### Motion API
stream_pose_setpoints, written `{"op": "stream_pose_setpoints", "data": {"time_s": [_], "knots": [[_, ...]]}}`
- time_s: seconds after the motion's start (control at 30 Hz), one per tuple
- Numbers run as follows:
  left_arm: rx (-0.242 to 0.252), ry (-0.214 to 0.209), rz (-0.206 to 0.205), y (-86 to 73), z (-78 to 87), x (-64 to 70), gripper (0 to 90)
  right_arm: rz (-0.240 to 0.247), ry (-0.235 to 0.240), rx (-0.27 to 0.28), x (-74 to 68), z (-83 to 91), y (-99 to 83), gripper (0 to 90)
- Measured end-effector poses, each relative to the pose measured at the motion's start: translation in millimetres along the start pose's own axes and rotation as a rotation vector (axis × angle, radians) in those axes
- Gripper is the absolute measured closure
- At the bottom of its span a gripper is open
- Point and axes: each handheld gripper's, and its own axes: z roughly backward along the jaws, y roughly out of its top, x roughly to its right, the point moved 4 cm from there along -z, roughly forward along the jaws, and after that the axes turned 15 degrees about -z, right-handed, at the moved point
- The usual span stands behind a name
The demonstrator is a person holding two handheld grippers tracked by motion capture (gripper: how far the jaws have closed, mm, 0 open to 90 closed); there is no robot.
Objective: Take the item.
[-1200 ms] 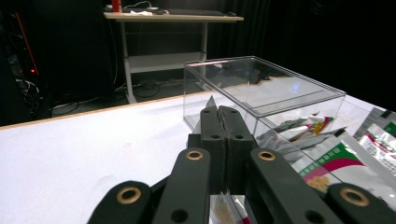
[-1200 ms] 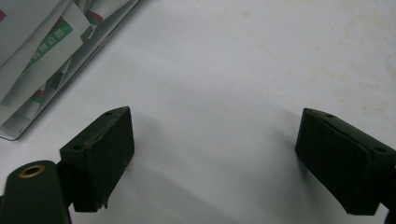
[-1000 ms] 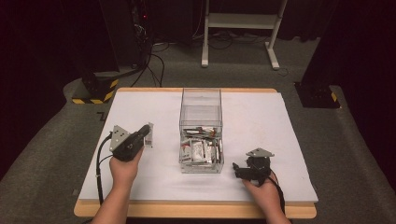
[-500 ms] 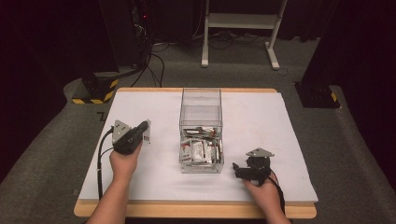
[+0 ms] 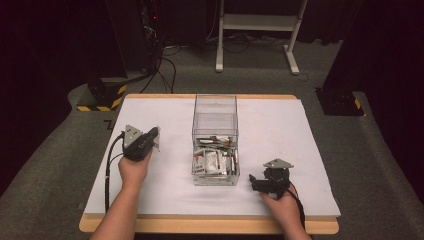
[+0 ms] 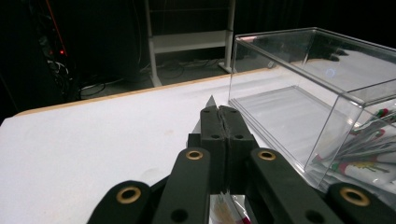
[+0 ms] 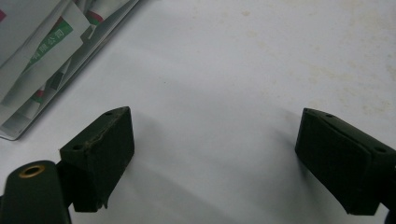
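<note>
the left gripper (image 6: 219, 122) is clamped on a thin packet (image 6: 208, 103), the clear box (image 6: 322, 93) of sachets (image 5: 215, 160) just to its right, seemingly for sorting, while the right gripper (image 7: 215, 158) rests wide open with nothing between its jaws beside that box.

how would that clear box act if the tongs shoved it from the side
The clear box would probably slide rather than tip: it lies long and low on the smooth white table. Its thin transparent walls look rigid and light, so it might skid readily. The packets piled at its near end could weight that end, so a push farther back might swing it round.
</note>
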Motion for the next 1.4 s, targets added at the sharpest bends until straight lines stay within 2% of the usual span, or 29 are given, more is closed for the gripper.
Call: {"op": "stream_pose_setpoints", "data": {"time_s": [0.1, 0.3, 0.73, 1.4], "knots": [[-0.012, 0.001, 0.006, -1.8, -2.8, -1.0, 89.0, 0.0, 0.0, 0.0, 0.0, 0.0, 0.0, 11.4], [-0.048, 0.015, -0.007, -7.9, -8.1, -4.0, 89.0, 0.001, 0.0, 0.0, 0.0, 0.0, 0.0, 11.4], [-0.092, 0.017, -0.017, -18.9, -26.7, -0.5, 88.6, 0.0, 0.0, 0.0, 0.0, 0.0, 0.0, 11.4], [-0.064, -0.033, 0.06, -20.8, -45.6, 15.7, 86.7, 0.0, 0.0, 0.0, -0.1, 0.1, 0.0, 11.5]]}}
